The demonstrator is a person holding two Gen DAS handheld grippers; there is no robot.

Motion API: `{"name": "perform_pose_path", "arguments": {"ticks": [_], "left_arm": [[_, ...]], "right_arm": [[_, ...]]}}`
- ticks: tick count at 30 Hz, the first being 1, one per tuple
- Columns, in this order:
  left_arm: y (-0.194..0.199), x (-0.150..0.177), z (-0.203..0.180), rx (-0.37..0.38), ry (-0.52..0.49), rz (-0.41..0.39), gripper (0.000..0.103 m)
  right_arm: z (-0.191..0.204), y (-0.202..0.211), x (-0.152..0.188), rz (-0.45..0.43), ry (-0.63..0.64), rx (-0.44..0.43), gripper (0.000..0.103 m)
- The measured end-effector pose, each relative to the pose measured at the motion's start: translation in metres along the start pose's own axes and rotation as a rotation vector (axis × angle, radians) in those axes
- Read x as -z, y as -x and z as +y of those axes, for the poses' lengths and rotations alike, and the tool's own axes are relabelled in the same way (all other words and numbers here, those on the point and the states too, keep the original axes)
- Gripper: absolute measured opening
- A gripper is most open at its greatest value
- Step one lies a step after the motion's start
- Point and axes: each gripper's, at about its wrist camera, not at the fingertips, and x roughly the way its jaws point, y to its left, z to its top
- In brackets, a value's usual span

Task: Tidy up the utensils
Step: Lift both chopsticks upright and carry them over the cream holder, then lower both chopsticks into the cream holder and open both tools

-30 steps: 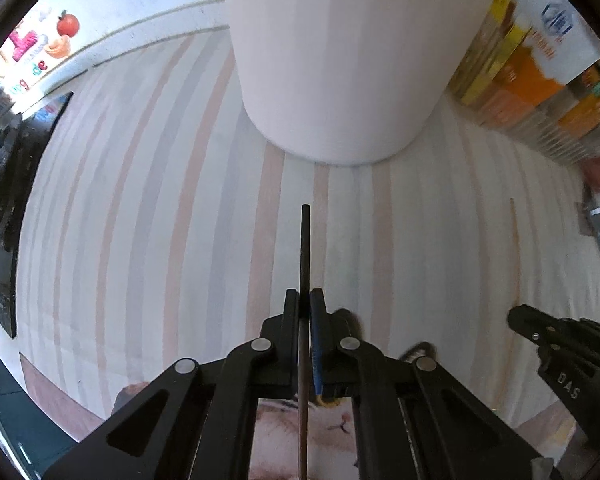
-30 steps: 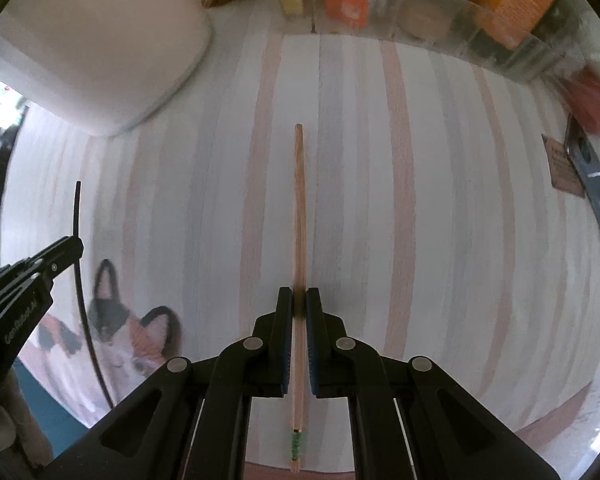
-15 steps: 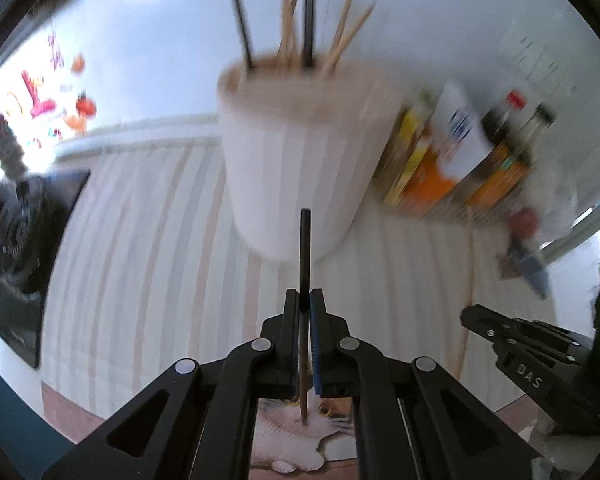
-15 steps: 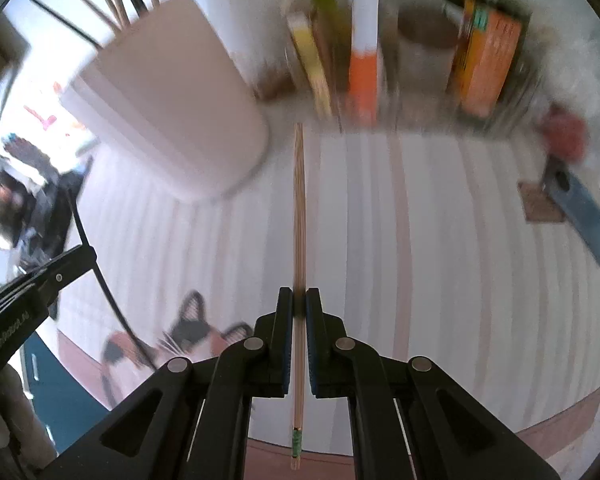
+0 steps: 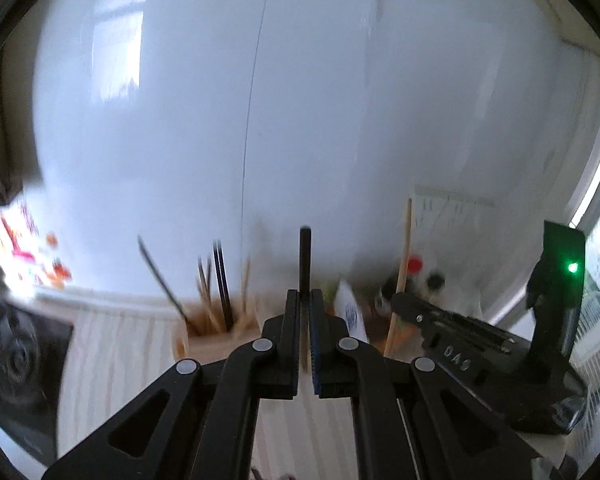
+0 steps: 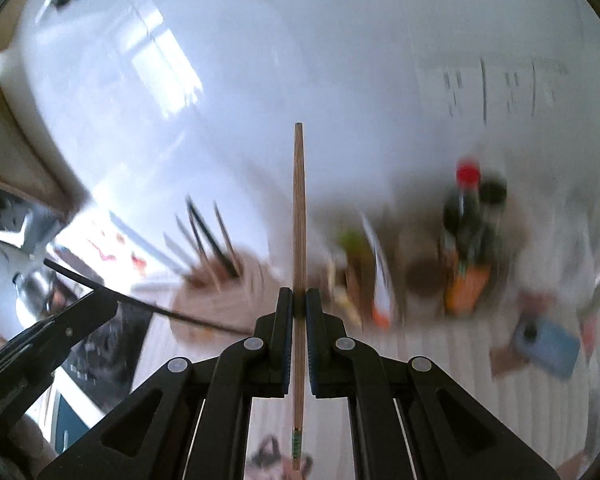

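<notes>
Chopsticks fill both grippers: the left gripper (image 5: 305,294) has its jaws pressed tight on a black chopstick (image 5: 304,256), which sticks straight out ahead of the fingertips, and the right gripper (image 6: 299,294) pinches a light wooden chopstick (image 6: 298,216) the same way, its long shaft reaching forward past the jaws and its green-banded end trailing back beneath them. Both grippers are held high above the striped counter (image 5: 112,344) and tilted downward, side by side. In the left wrist view the right gripper (image 5: 400,300) sits just to the right with its wooden stick rising from it; in the right wrist view the left gripper (image 6: 112,300) appears at the lower left, its black stick crossing the frame. Below and ahead stands the holder cup (image 6: 220,296), blurred, with several chopsticks (image 6: 208,240) already leaning in it. Bottles and packets (image 6: 466,240) crowd the counter's back edge against a white wall.
</notes>
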Motion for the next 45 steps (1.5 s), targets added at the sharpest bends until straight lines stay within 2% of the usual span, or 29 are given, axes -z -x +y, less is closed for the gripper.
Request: {"name": "perform_pose_path", "arguments": {"ticks": [2, 6, 14, 21, 27, 33, 37, 39, 40, 41, 42, 43, 44, 45], "left_arm": [[0.001, -0.022, 0.005, -0.015, -0.003, -0.028, 0.002], [-0.003, -0.046, 0.022, -0.071, -0.012, -0.046, 0.002], [-0.027, -0.051, 0.066, -0.165, 0.04, -0.028, 0.001], [-0.05, -0.037, 0.081, -0.207, 0.063, 0.032, 0.001], [-0.061, -0.024, 0.082, -0.235, 0.067, 0.086, 0.001], [-0.068, -0.012, 0.091, -0.217, 0.108, 0.128, 0.003], [-0.057, -0.007, 0.097, -0.21, 0.158, 0.112, 0.007], [-0.051, -0.006, 0.098, -0.232, 0.161, 0.103, 0.008], [-0.046, -0.005, 0.098, -0.241, 0.162, 0.091, 0.014], [-0.042, -0.004, 0.099, -0.25, 0.166, 0.083, 0.033], [-0.036, -0.003, 0.101, -0.263, 0.176, 0.069, 0.048], [-0.03, -0.002, 0.103, -0.277, 0.188, 0.049, 0.079], [-0.025, 0.0, 0.105, -0.29, 0.197, 0.032, 0.093], [-0.019, 0.002, 0.107, -0.302, 0.205, 0.01, 0.093]], "right_arm": [[0.009, 0.001, -0.023, -0.049, 0.002, -0.006, 0.006], [0.03, -0.011, -0.05, -0.103, 0.011, -0.03, 0.006], [0.069, -0.066, -0.072, -0.156, 0.056, -0.054, 0.006], [0.093, -0.108, -0.061, -0.243, 0.123, -0.023, 0.006], [0.094, -0.13, -0.049, -0.271, 0.134, -0.027, 0.006], [0.092, -0.139, -0.037, -0.258, 0.158, -0.034, 0.006], [0.093, -0.143, -0.036, -0.191, 0.187, -0.06, 0.007], [0.09, -0.144, -0.03, -0.168, 0.187, -0.064, 0.007], [0.09, -0.142, -0.028, -0.157, 0.189, -0.068, 0.008], [0.087, -0.137, -0.025, -0.151, 0.191, -0.066, 0.01], [0.085, -0.132, -0.022, -0.149, 0.191, -0.061, 0.02], [0.087, -0.128, -0.024, -0.146, 0.19, -0.061, 0.032], [0.084, -0.122, -0.023, -0.146, 0.185, -0.058, 0.039], [0.082, -0.117, -0.021, -0.143, 0.179, -0.049, 0.041]]}}
